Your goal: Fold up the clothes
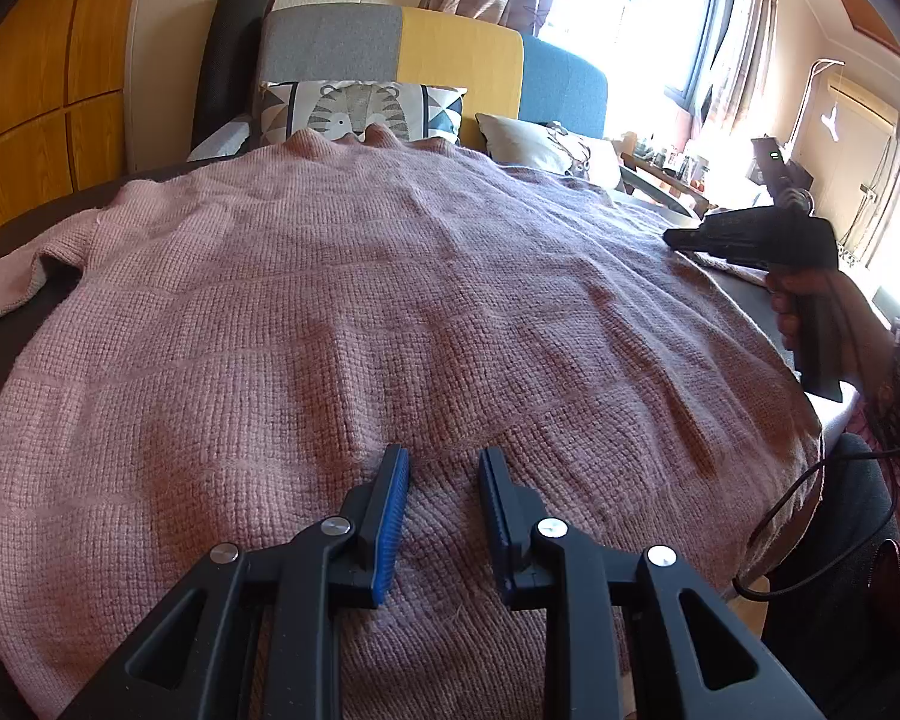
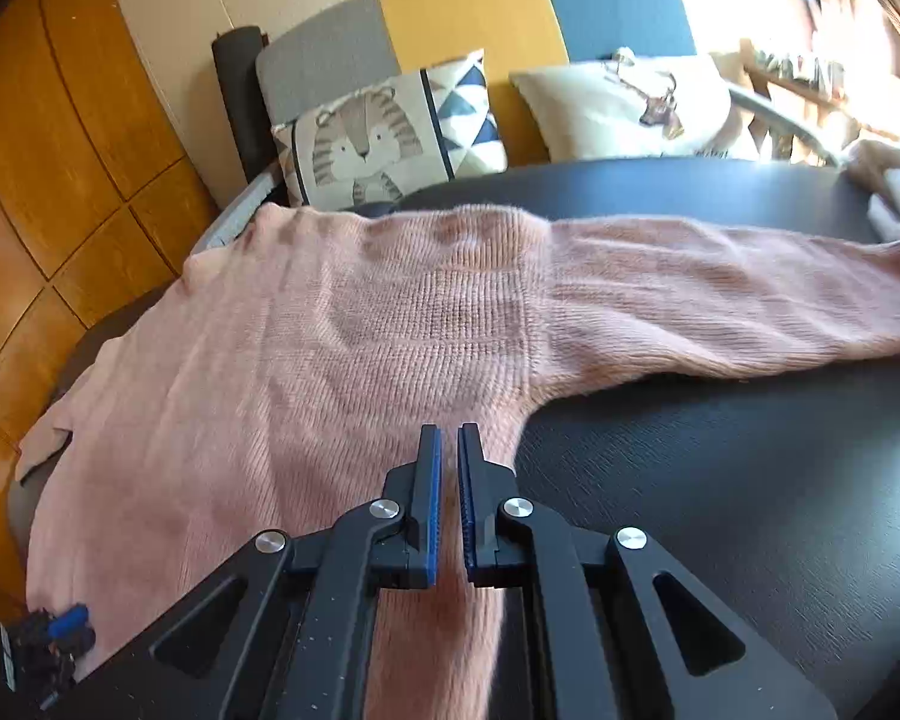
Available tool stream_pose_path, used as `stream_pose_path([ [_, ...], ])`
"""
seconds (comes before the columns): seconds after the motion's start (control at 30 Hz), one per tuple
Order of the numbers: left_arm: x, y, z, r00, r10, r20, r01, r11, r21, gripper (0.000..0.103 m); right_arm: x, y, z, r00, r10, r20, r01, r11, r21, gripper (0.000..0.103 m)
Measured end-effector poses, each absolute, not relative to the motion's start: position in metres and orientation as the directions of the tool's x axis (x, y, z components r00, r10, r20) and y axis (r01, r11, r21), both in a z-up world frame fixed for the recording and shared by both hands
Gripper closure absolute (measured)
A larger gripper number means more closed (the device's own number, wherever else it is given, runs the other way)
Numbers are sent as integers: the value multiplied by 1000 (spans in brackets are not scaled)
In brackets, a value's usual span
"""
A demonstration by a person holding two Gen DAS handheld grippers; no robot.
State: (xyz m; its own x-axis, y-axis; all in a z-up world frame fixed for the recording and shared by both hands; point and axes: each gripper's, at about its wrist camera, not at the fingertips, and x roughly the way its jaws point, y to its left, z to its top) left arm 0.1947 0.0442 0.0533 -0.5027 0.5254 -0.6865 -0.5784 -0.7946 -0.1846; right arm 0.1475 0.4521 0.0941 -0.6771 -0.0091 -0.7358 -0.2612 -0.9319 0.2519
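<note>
Pink knit sweater [image 1: 354, 312] spread flat across the dark table [image 2: 750, 480], collar end toward the tiger cushion [image 2: 384, 132], one sleeve [image 2: 720, 294] stretched out sideways. Left gripper [image 1: 441, 462] parted over the hem, clutching nothing (pads just above the knit). Right gripper [image 2: 449, 441] nearly closed, empty, above the sweater's side edge beneath that sleeve.
</note>
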Motion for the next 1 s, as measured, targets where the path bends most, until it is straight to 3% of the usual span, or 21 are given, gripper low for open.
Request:
stream_pose_path([
  [0.17,194,46,54,-504,525,-686,-578,-795,-184,79,136,456,80,-621,104,-777,-309,-943,120,101],
  [0.37,193,45,54,-504,524,-687,-579,-795,-181,79,132,468,80,-608,116,-786,-326,-938,114,102],
  [0.47,193,44,54,-505,524,-686,-579,-795,-181,79,145,466,91,-629,77,-774,-328,-928,174,95],
  [0.57,194,44,54,-507,523,-685,-580,-795,-177,79,173,449,110,-684,0,-729,-268,-930,252,95],
  [0.77,194,45,54,-511,519,-685,-579,-797,-171,79,223,391,117,-672,-125,-730,-84,-967,242,95],
  [0.9,193,45,54,-512,517,-686,-579,-797,-169,79,248,356,105,-604,-165,-780,55,-985,166,95],
  [1.0,192,46,54,-511,517,-687,-579,-798,-170,79,267,341,90,-540,-97,-836,132,-991,30,95],
])
